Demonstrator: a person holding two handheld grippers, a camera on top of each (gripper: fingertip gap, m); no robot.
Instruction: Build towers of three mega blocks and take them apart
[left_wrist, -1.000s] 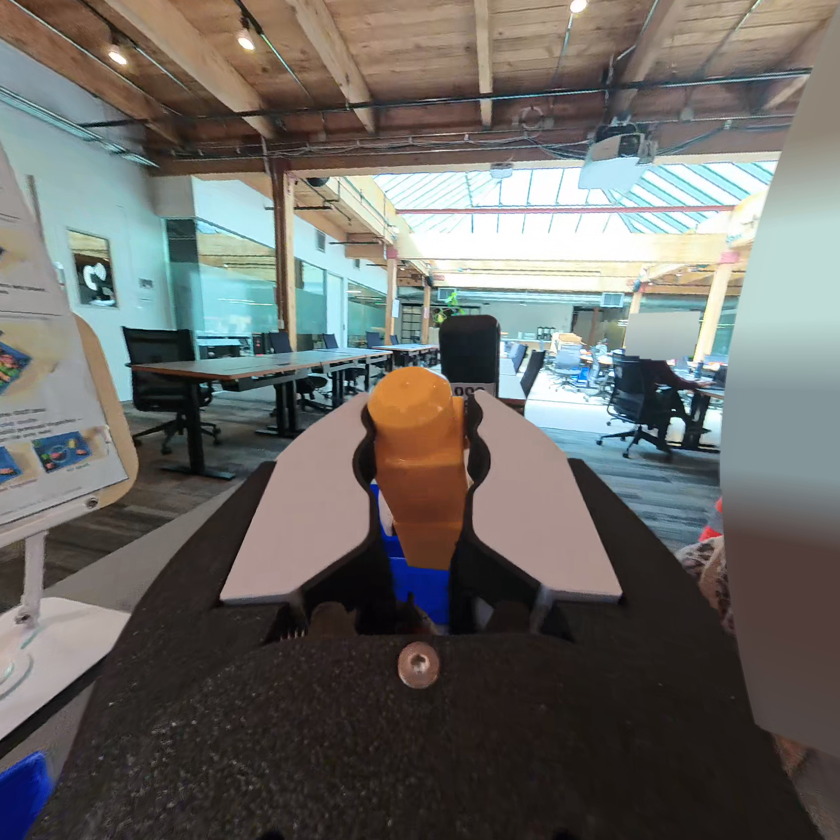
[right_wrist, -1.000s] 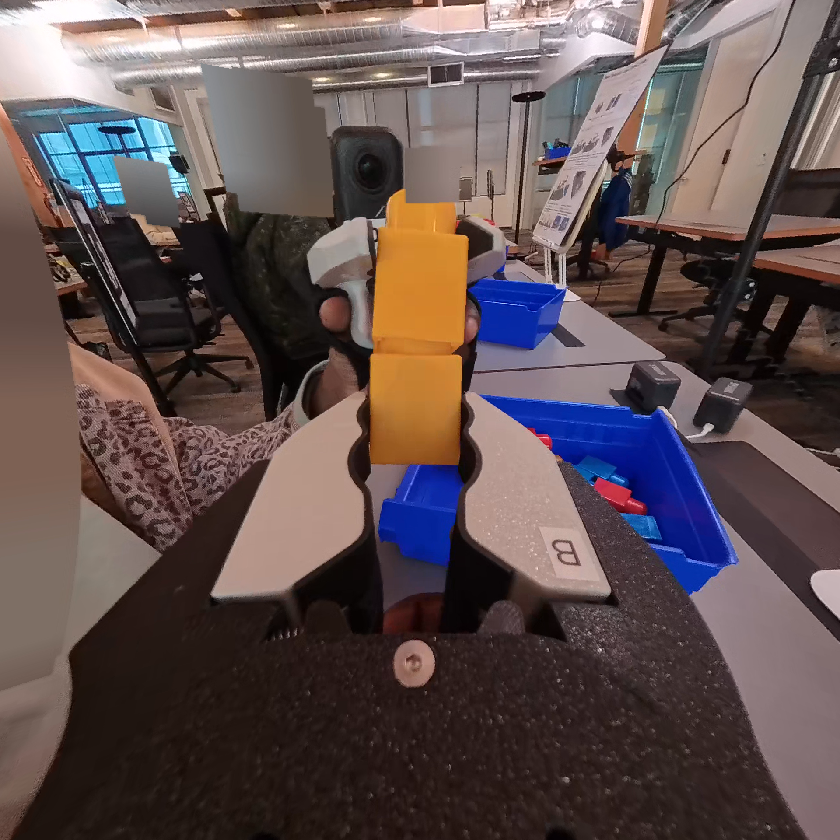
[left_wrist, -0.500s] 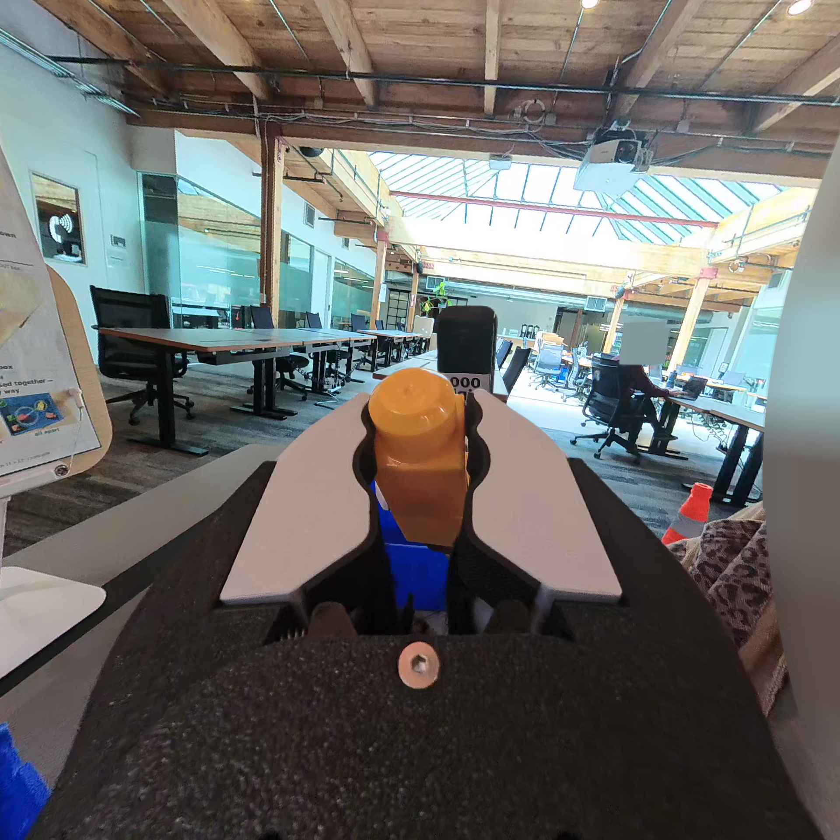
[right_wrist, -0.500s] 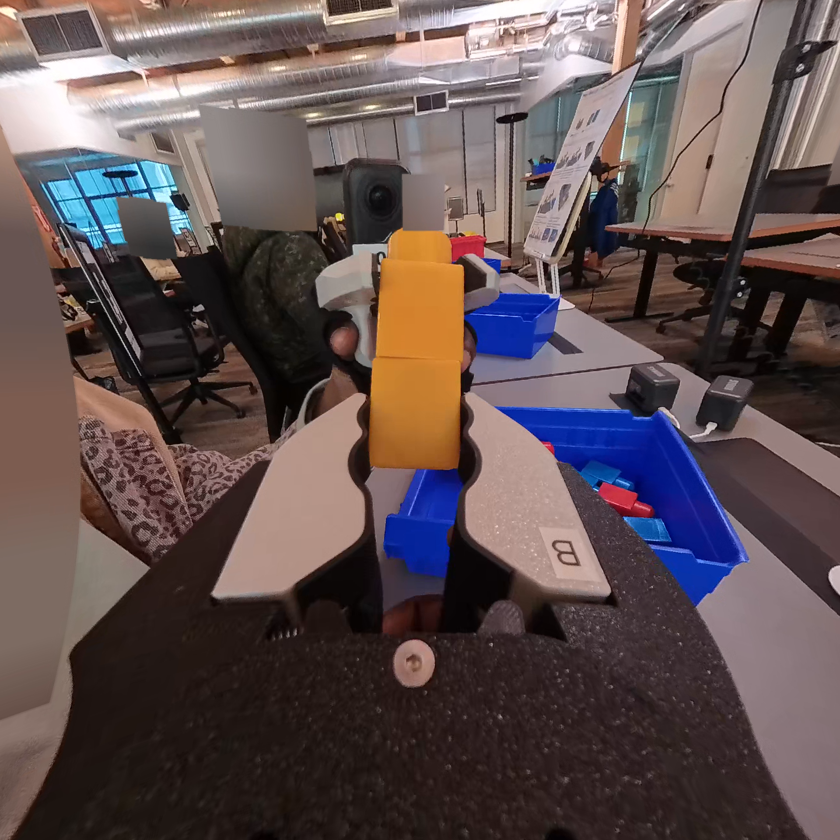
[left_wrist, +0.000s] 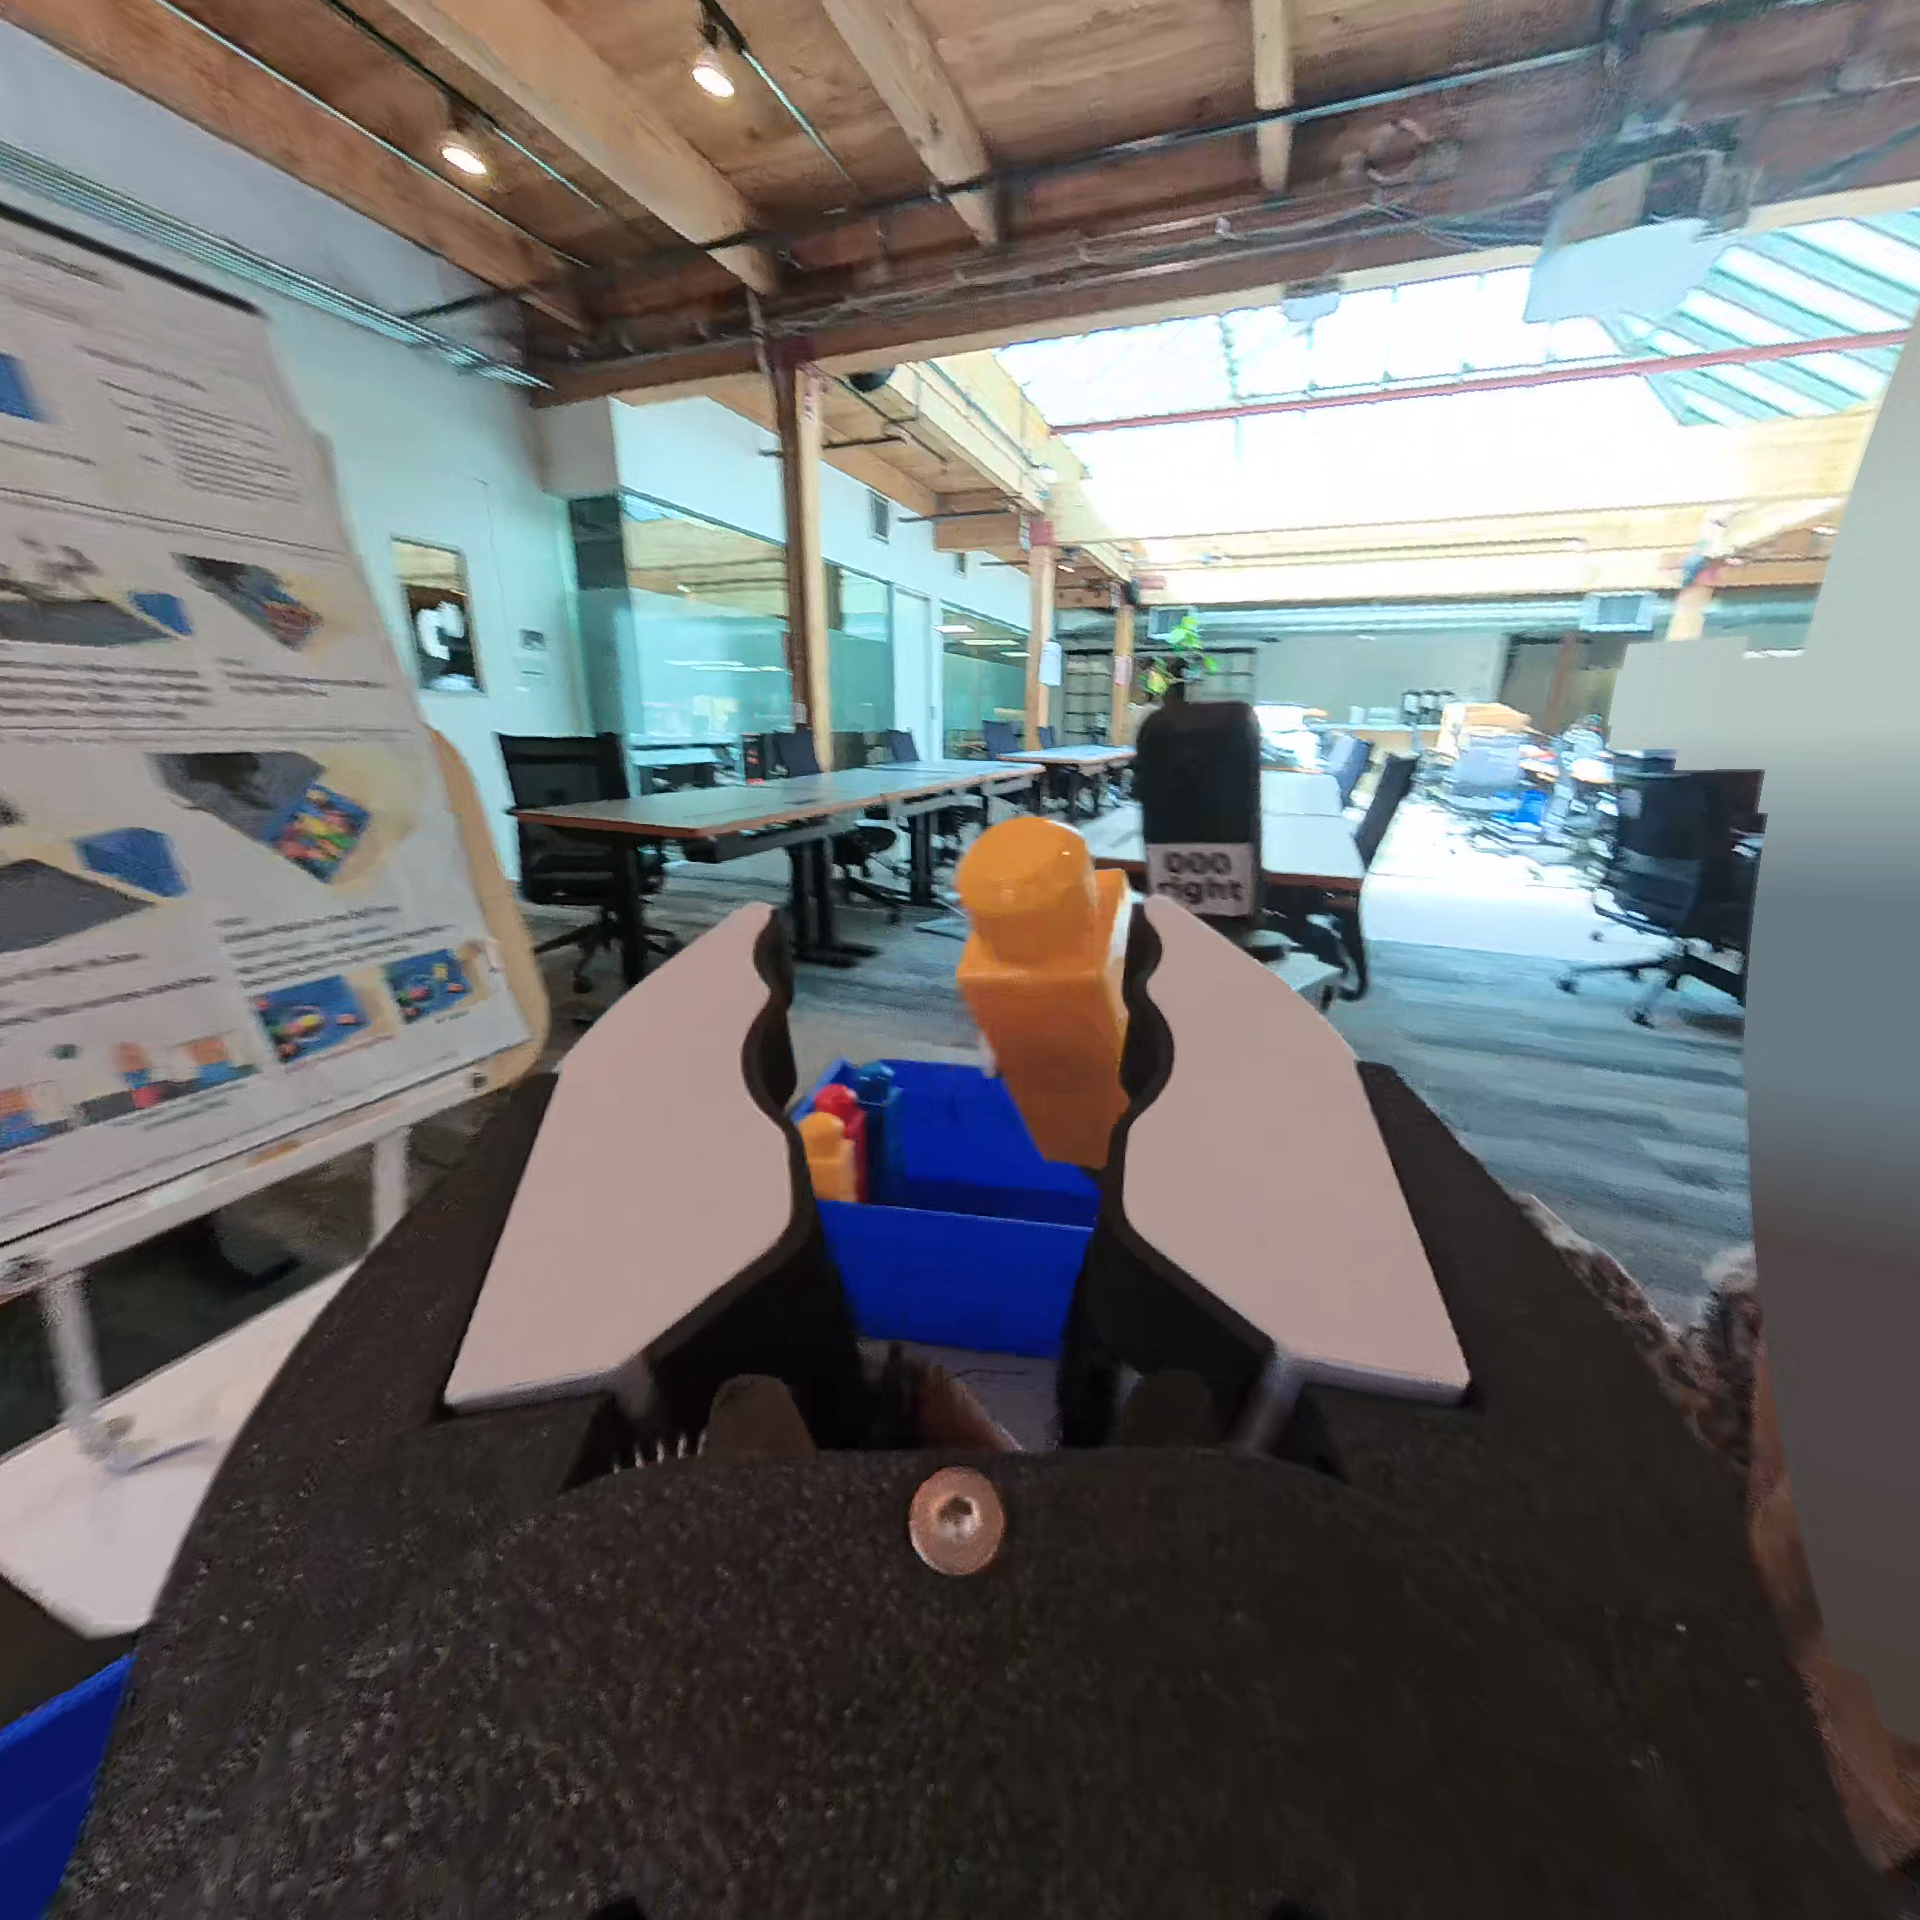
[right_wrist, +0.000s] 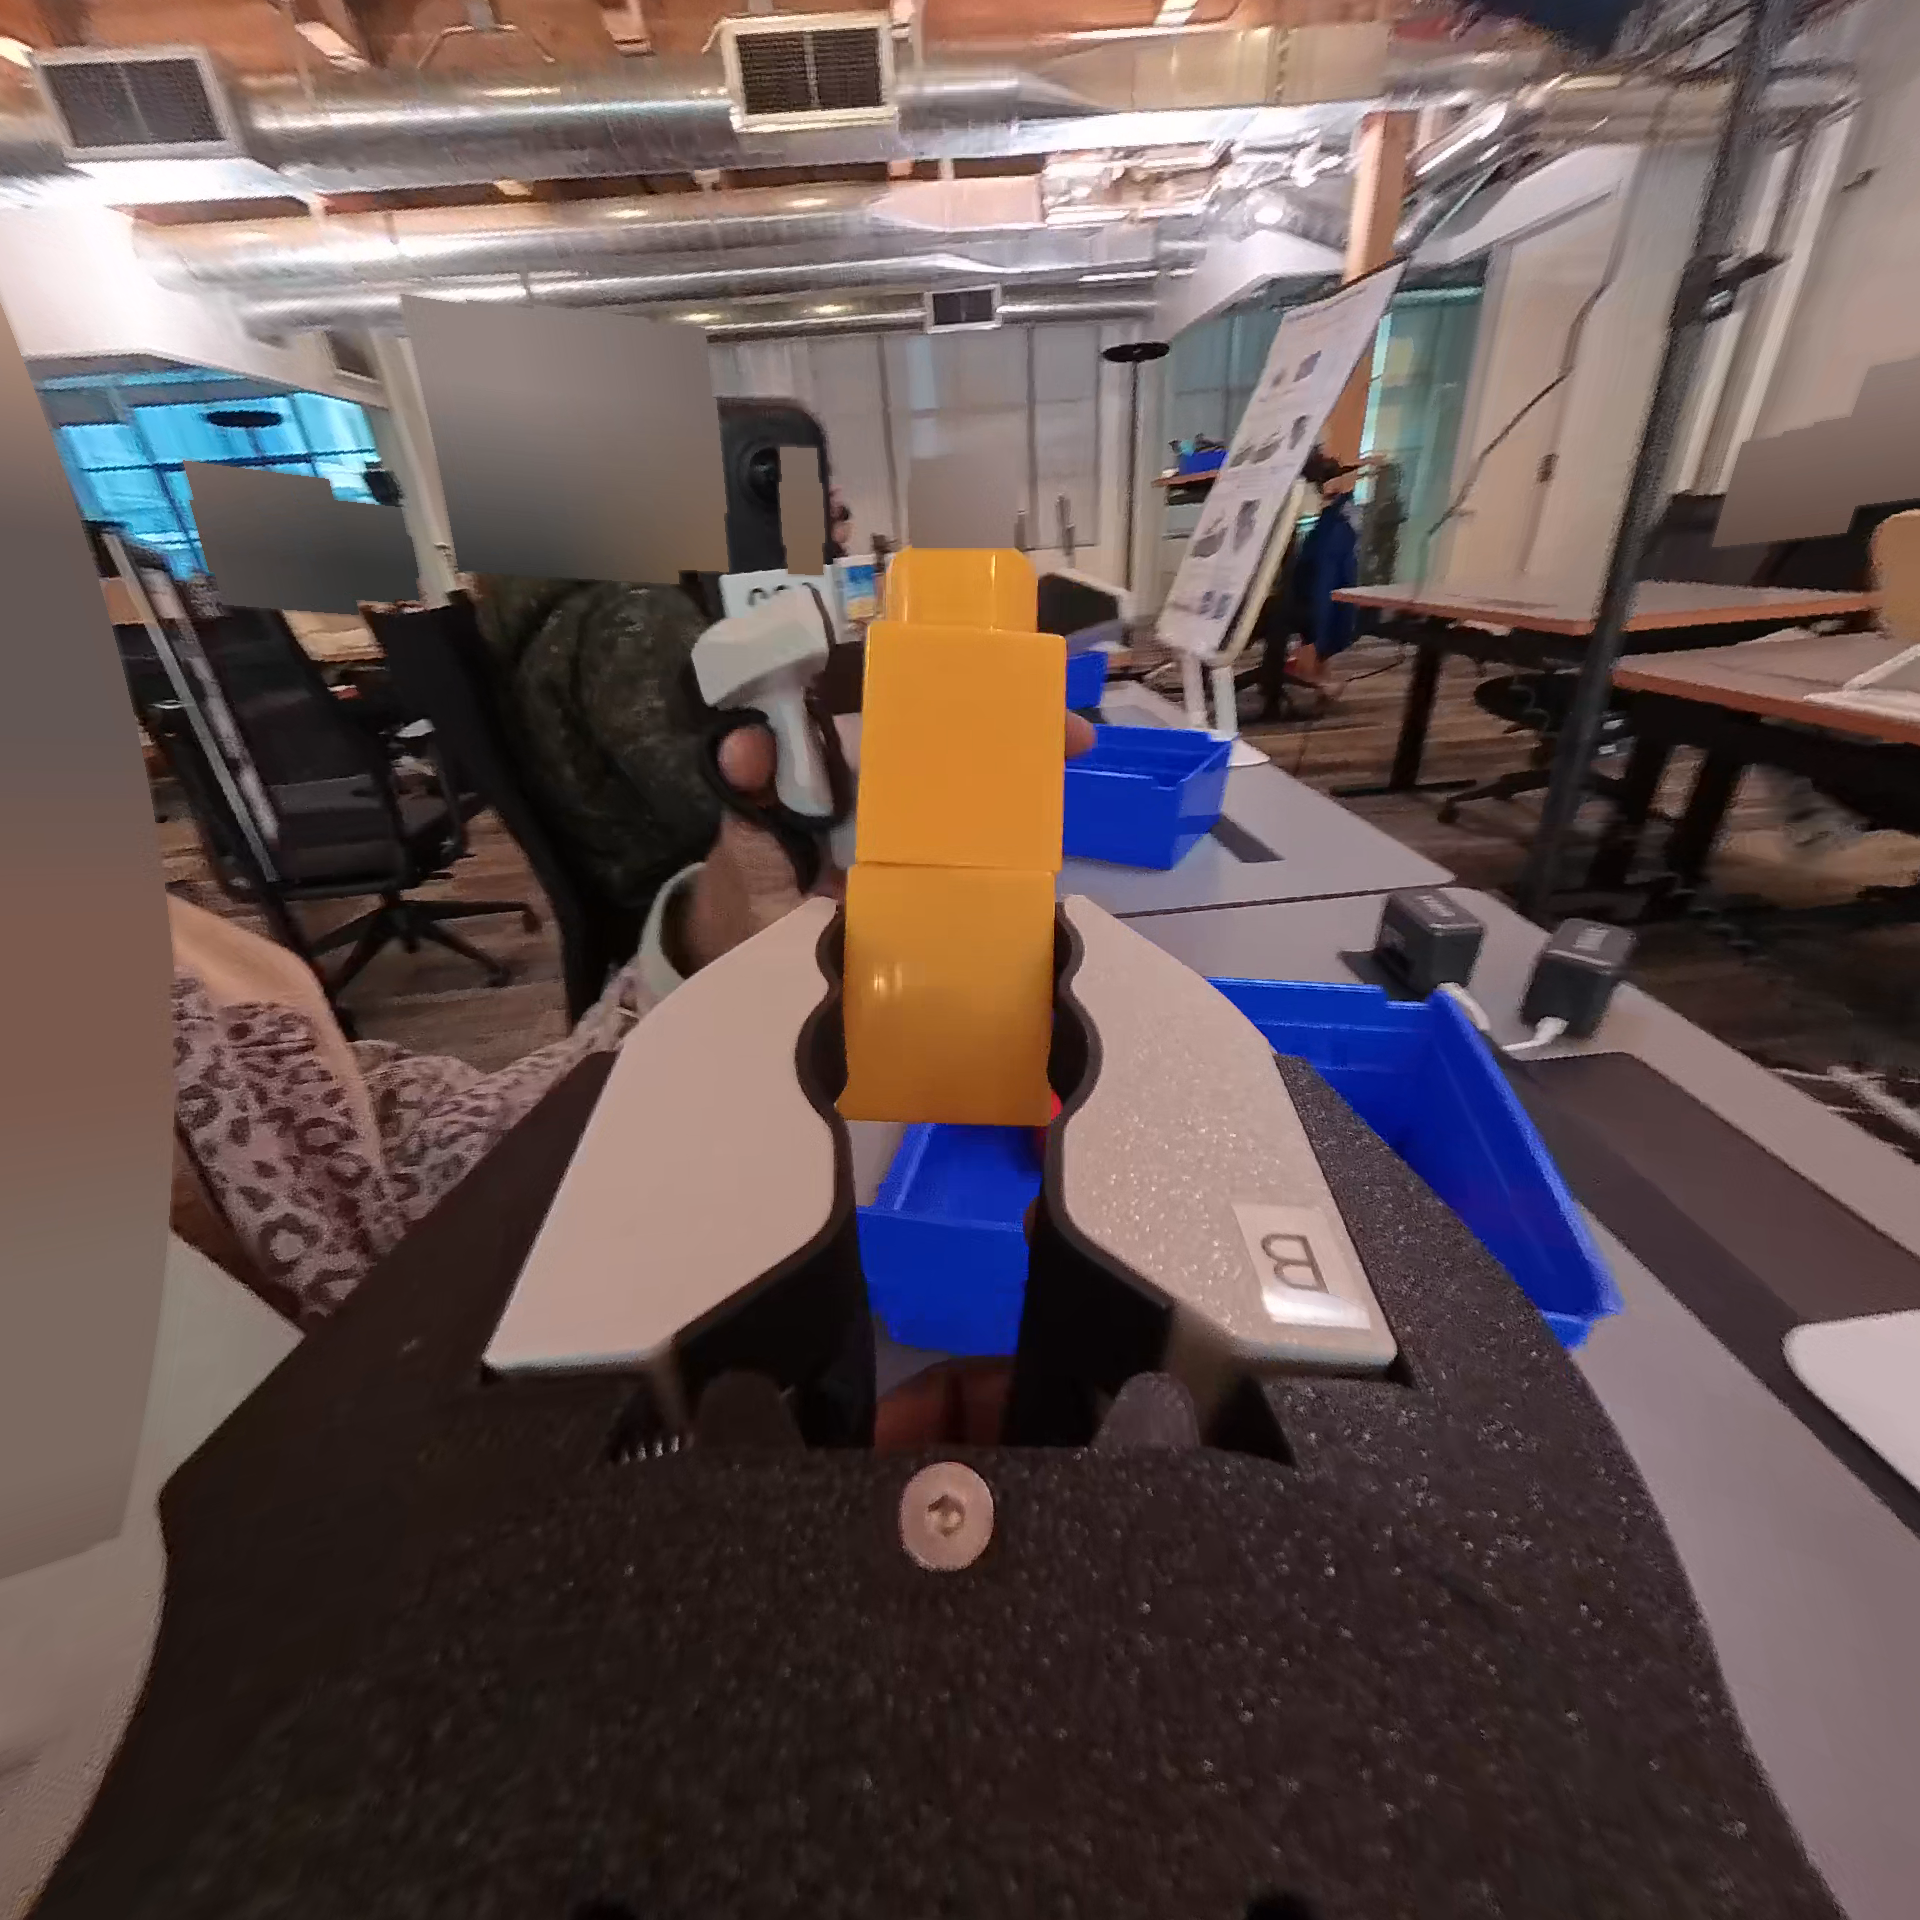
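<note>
A tower of two yellow-orange mega blocks is held up in the air. My right gripper is shut on its lower block; the upper block sticks out past the fingertips. In the left wrist view the same tower stands between my left gripper's fingers, close to the right finger, with a wide gap to the left finger. The left gripper is open and holds nothing. It also shows behind the tower in the right wrist view.
A blue bin with loose red, blue and yellow blocks sits on the grey table below the grippers, and shows in the left wrist view. A second blue bin is farther back. A poster stand is at left. Two black adapters are at right. The gap from one gripper's tips to the other's is roughly 6 cm.
My left gripper has opened and let go of the upper block. The left wrist view has swung down and left, showing the bin. The right gripper still holds the tower.
</note>
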